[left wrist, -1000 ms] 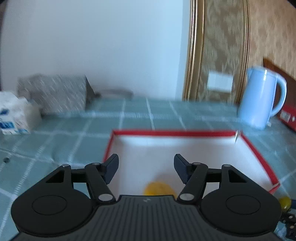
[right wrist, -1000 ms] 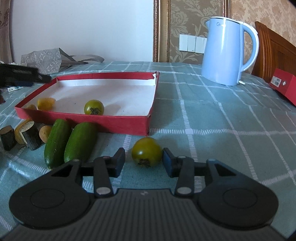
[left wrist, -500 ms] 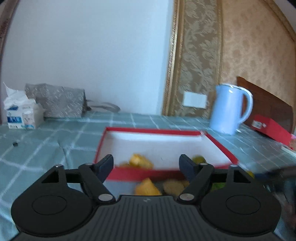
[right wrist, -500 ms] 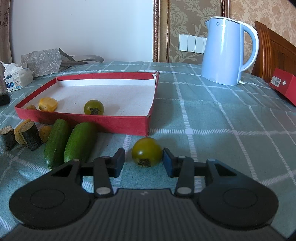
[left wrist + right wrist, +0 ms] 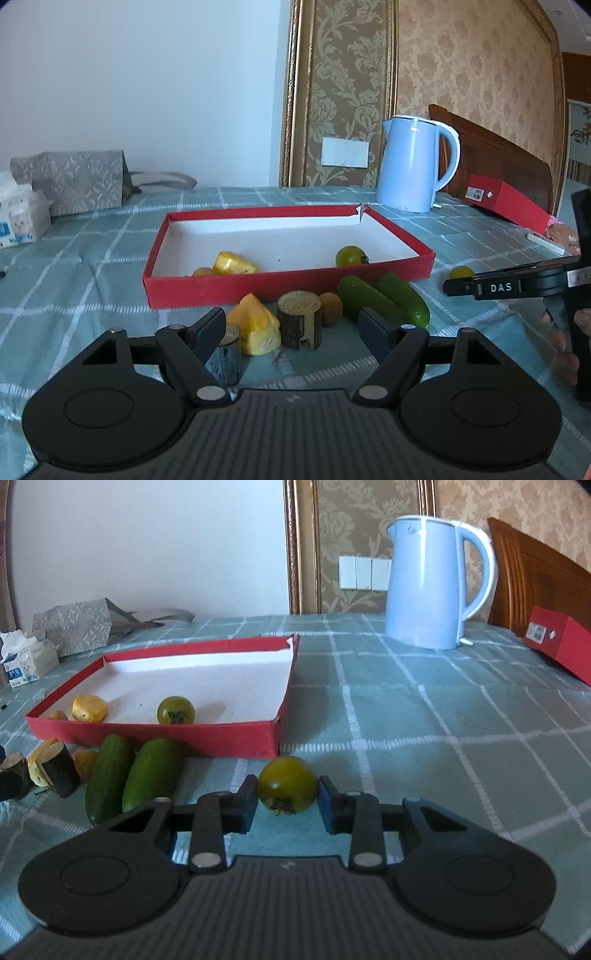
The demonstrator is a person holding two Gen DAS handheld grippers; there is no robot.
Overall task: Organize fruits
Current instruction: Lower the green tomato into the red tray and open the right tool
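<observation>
Right gripper (image 5: 287,805), bottom centre of the right wrist view: jaws have just been closing onto the green tomato (image 5: 287,784), and both pads now sit against its sides. I read that as clenched on it. The tomato rests on the cloth, just in front of the red tray's (image 5: 155,734) near right corner, so the lift into the tray looks short.

Left gripper (image 5: 291,328), bottom centre of the left wrist view: jaws spread wide, nothing between the pads. Released. It's lined up low on the cluster just ahead, probably choosing the next piece: a dark bark-sided stub (image 5: 225,356) by the left finger, a yellow chunk (image 5: 256,325), a taller wood stub (image 5: 300,319) and a small brown round fruit (image 5: 331,314) behind them.

Lower left of the right wrist view: two cucumbers (image 5: 131,775) lie side by side, their far ends near the tray's front wall (staged for loading, I'd guess).

Mid-frame in both views: the tray already holds another green tomato (image 5: 176,710), a yellow piece (image 5: 89,708) and a small round fruit tucked against the front wall (image 5: 202,272). Most of the white floor is bare.

Right edge of the left wrist view: the other tool's black finger with fingertips (image 5: 565,343) of the person's hand gripping the handle.

Far side: blue kettle (image 5: 432,583) upper right, a red box (image 5: 561,642) at the right edge, tissue pack (image 5: 22,218) and a grey patterned bag (image 5: 74,181) at left. All well clear of the work area.

Judgement: sorting is early; most produce is outside the tray.
</observation>
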